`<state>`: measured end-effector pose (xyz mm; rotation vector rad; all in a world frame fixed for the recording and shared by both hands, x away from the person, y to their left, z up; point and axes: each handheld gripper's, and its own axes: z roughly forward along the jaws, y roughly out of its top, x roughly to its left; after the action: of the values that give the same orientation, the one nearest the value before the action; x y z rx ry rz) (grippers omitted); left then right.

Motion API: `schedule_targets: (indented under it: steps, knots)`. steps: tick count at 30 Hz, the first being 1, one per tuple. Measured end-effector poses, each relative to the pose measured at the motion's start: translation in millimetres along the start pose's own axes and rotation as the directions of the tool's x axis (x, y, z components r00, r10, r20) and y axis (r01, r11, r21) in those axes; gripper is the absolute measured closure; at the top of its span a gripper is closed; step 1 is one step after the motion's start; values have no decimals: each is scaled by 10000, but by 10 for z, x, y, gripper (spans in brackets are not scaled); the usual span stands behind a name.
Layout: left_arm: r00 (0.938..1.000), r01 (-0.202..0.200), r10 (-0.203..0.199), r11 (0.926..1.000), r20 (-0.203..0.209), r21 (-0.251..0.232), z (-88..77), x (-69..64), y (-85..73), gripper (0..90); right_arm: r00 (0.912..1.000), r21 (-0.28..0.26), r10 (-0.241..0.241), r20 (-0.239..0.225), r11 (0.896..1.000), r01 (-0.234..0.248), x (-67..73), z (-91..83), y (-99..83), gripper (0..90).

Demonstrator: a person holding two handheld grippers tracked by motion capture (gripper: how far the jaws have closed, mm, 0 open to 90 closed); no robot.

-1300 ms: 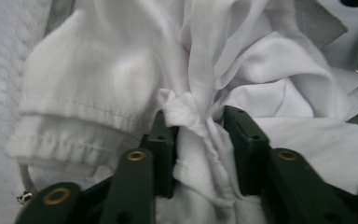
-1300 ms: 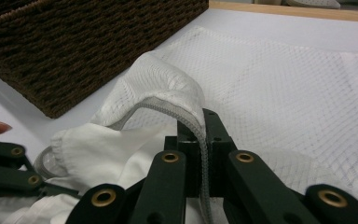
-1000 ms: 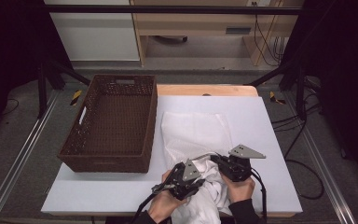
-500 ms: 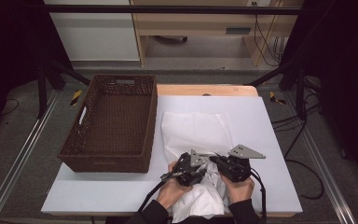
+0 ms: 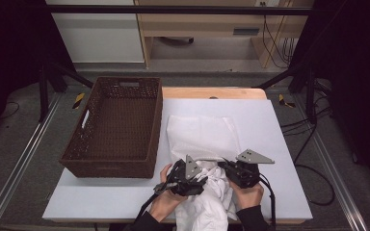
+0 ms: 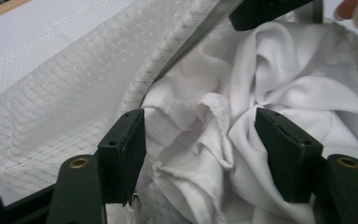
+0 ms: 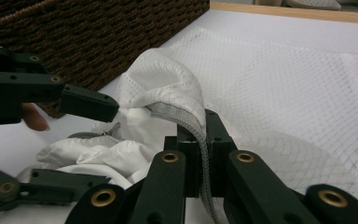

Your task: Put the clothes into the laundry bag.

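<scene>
A white mesh laundry bag (image 5: 202, 134) lies flat in the middle of the table, its zippered mouth towards the person. My right gripper (image 7: 204, 126) is shut on the bag's grey zipper edge (image 7: 186, 119) and lifts it, which holds the mouth up. A crumpled white garment (image 5: 207, 207) lies at the mouth and trails to the table's front edge. My left gripper (image 6: 200, 135) is open, and its jaws straddle a bunch of the garment (image 6: 214, 140) just under the raised mesh (image 6: 74, 84). In the high view the left gripper (image 5: 203, 174) and the right gripper (image 5: 224, 166) sit close together.
A dark brown wicker basket (image 5: 111, 166) stands empty on the left half of the white table (image 5: 279, 125), close beside the bag. A wooden strip runs along the table's far edge. Black frame legs and cables stand on the floor around it.
My left gripper has moved a little forward, away from the person, into the garment at the bag's mouth. The right gripper has kept its hold in the same place.
</scene>
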<state>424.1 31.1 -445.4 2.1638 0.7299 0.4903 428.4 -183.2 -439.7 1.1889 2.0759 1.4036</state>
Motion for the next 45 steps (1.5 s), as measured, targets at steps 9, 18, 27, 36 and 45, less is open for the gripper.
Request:
schedule_targets:
  steps: [9,18,27,36,45]
  knots:
    - [9934,501,-534,9981,1014,352,142,8,-2,761,10000,-54,60,-48,10000,-60,-11,-11,5,877]
    - [9967,-30,28,10000,808,16,163,-137,236,820,10000,-126,90,-20,9999,-90,-16,-19,14,877]
    - [9972,549,-577,9967,476,594,485,-43,199,725,10000,-190,63,-71,9998,-64,-14,-34,23,877]
    - [9928,441,-410,9987,1123,-245,-37,-61,210,425,9999,-218,118,-23,9997,-118,-27,-52,19,877]
    - [9890,146,-152,9999,1473,56,-310,-183,-42,319,9999,-179,150,-14,9997,-150,-27,-63,11,877]
